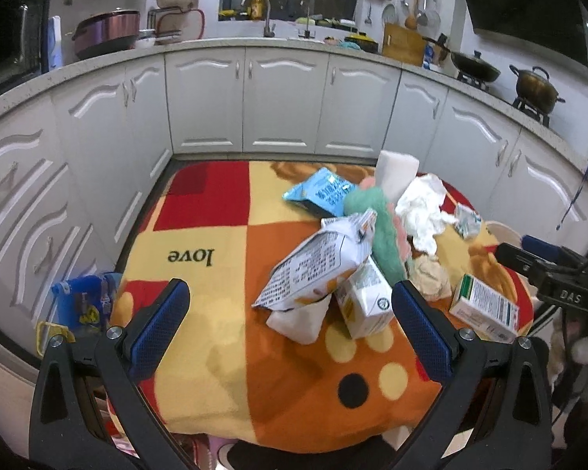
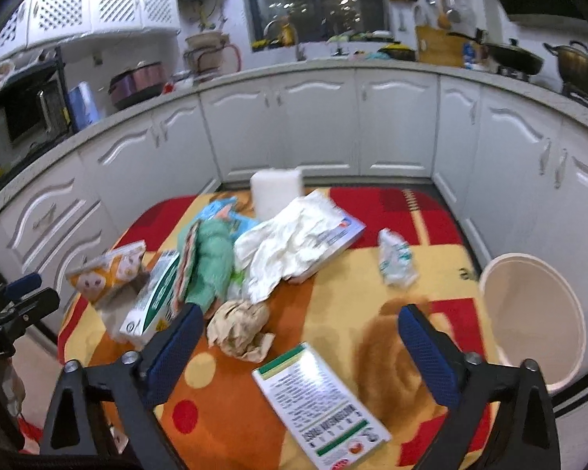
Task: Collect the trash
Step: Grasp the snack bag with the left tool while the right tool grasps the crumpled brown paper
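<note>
Blue-padded jaws wide and empty on both your left gripper (image 1: 290, 309) and right gripper (image 2: 300, 333); green-white carton (image 2: 321, 399) under the right.

The left tool (image 1: 290, 305), with blue-padded black fingers spread wide and empty, hovers over a worktop draped in a red, orange and yellow patchwork blanket (image 1: 200, 235) printed with "love". Trash lies heaped ahead: a crumpled white printed snack bag (image 1: 313, 270), a small white milk carton (image 1: 366, 305), a blue snack packet (image 1: 321, 192), crumpled white tissue (image 1: 421, 211) and a green-and-white flat box (image 1: 484, 309). White kitchen cabinets (image 1: 247, 98) curve behind.
</note>
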Demonstrator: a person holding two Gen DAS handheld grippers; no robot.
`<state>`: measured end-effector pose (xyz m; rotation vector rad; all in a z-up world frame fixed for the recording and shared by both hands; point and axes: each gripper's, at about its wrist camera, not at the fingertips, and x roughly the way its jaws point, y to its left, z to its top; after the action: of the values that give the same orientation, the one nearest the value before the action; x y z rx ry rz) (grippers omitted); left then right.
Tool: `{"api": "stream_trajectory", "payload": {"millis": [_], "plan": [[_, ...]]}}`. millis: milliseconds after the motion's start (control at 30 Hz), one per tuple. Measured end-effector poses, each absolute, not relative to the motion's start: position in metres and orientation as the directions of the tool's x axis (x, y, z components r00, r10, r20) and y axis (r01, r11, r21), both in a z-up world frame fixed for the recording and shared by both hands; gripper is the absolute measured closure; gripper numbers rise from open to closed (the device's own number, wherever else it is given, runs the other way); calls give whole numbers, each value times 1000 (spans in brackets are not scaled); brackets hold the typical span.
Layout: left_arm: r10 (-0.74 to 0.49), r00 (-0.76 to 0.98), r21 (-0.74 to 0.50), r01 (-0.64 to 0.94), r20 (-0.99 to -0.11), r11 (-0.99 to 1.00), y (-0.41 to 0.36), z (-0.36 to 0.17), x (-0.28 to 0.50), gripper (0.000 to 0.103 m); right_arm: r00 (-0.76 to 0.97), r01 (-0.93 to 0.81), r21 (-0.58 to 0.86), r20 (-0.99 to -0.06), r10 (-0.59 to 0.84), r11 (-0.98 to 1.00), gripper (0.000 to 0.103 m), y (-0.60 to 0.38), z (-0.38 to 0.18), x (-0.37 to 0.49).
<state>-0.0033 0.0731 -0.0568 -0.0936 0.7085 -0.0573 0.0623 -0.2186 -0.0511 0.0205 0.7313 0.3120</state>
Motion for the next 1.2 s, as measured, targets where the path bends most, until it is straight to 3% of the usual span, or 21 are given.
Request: {"api": "stream_trajectory", "payload": {"millis": [67, 267, 367, 500, 567, 600, 633, 667, 767, 900, 1200], "plan": [[-104, 751, -113, 39, -652, 993, 71, -59, 1, 1, 675, -295, 137, -670, 308, 946, 15, -213, -58, 66], [-117, 748, -80, 85, -653, 993, 54, -62, 26, 2, 619, -333, 182, -698, 361, 925, 17, -199, -77, 79], [-107, 738, -50, 99, -666, 994, 47, -68, 43, 8, 600, -355, 178, -709, 370, 918, 18, -191, -83, 83], [-104, 712, -39, 108, -694, 993, 48, -79, 65, 26, 566, -387, 181, -728, 388, 904, 24, -178, -94, 94], [-139, 707, -67, 129, -693, 989, 50, -80, 70, 35, 535, -400, 193, -745, 399, 896, 31, -170, -103, 102], [-167, 708, -90, 146, -686, 985, 51, -80, 71, 47, 516, -406, 201, -755, 405, 892, 35, -165, -109, 107], [-212, 709, -126, 173, -673, 977, 54, -77, 74, 57, 501, -410, 211, -761, 412, 887, 44, -163, -114, 111], [-220, 708, -136, 175, -671, 975, 56, -75, 77, 57, 487, -411, 226, -765, 422, 883, 54, -161, -118, 114], [-212, 714, -134, 165, -667, 977, 61, -71, 82, 63, 473, -390, 268, -763, 441, 881, 70, -162, -124, 121], [-223, 713, -179, 138, -665, 974, 75, -61, 87, 70, 489, -404, 302, -726, 483, 863, 74, -170, -109, 114], [-210, 772, -197, 112, -599, 974, 91, -11, 78, 71, 516, -456, 374, -629, 582, 808, 74, -192, -60, 96]]}}
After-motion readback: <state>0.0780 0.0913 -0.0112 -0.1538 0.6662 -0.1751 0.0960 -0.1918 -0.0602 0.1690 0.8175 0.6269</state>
